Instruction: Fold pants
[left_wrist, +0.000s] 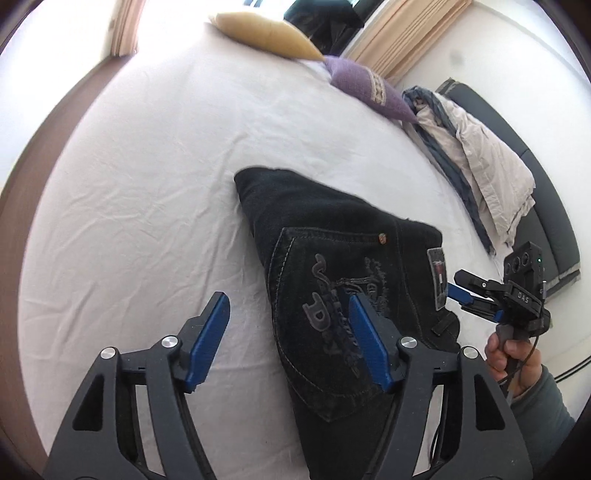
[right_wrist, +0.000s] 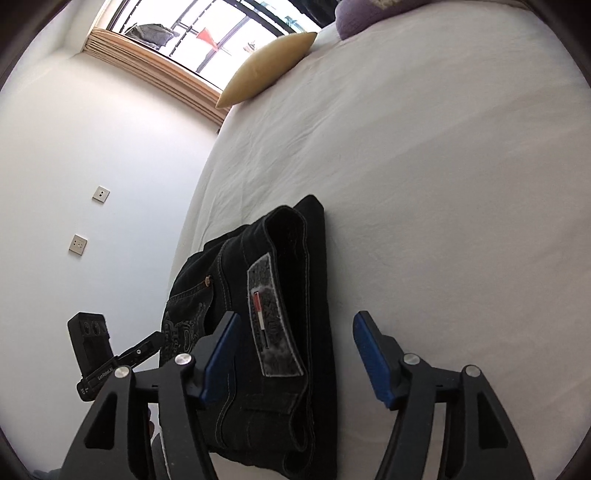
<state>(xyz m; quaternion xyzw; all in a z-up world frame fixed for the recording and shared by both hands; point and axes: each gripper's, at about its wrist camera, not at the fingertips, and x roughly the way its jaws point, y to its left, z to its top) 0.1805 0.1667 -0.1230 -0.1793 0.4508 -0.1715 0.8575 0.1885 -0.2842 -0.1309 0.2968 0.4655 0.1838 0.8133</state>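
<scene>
The left hand-held gripper (left_wrist: 289, 339) hovers with jaws spread, empty, over the near edge of the folded black pants (left_wrist: 332, 280) lying on the white bed (left_wrist: 147, 184). The right hand-held gripper (right_wrist: 293, 356), likewise spread and empty, angles low toward their waistband.

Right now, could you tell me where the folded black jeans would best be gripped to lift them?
Probably at the waistband end of the black jeans, beside the label patch. There the layers stack into a thick edge just ahead of the open right tongs, which could slide in along the white sheet and pinch the whole bundle.
</scene>
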